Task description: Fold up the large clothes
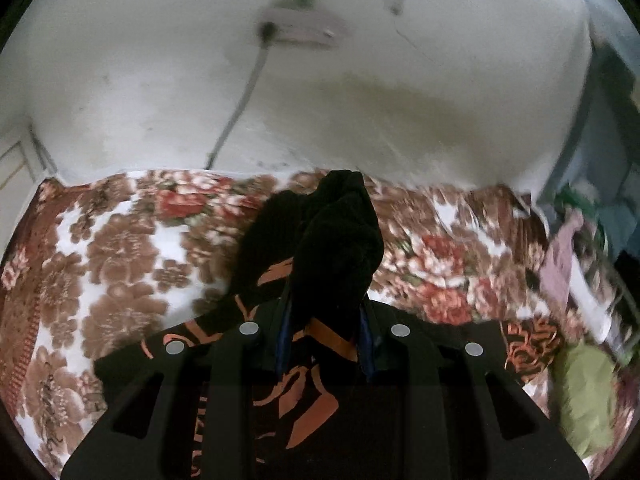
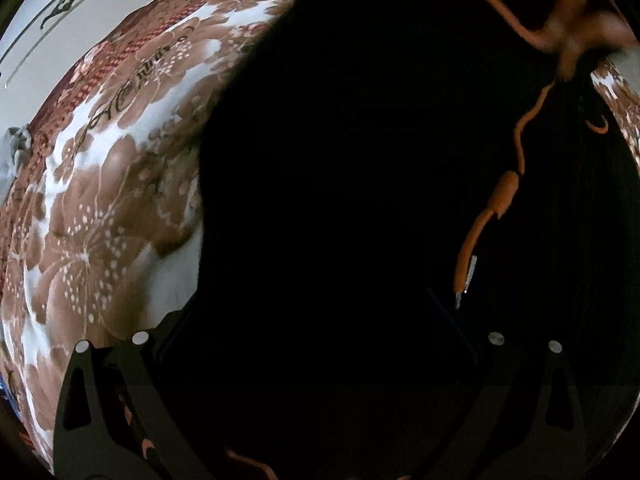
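Note:
A black garment with orange print (image 1: 340, 232) is bunched up and lifted over the bed; my left gripper (image 1: 326, 308) is shut on it, its blue pads (image 1: 282, 340) pinching the fold. The rest trails under the gripper toward the lower left. In the right wrist view the same black garment (image 2: 340, 160) lies spread on the blanket and fills most of the frame, with an orange printed line (image 2: 506, 196) running down it. My right gripper (image 2: 312, 300) points steeply down at it, jaws wide apart, fingers barely visible against the dark cloth.
A floral brown, red and white blanket (image 1: 120, 248) covers the bed (image 2: 112, 200). A stained white wall (image 1: 360, 100) with a cable (image 1: 244, 100) stands behind it. Loose clothes, lilac (image 1: 560, 264) and green (image 1: 584, 392), lie at the bed's right side. A pale surface (image 2: 60, 8) shows beyond the bed's edge.

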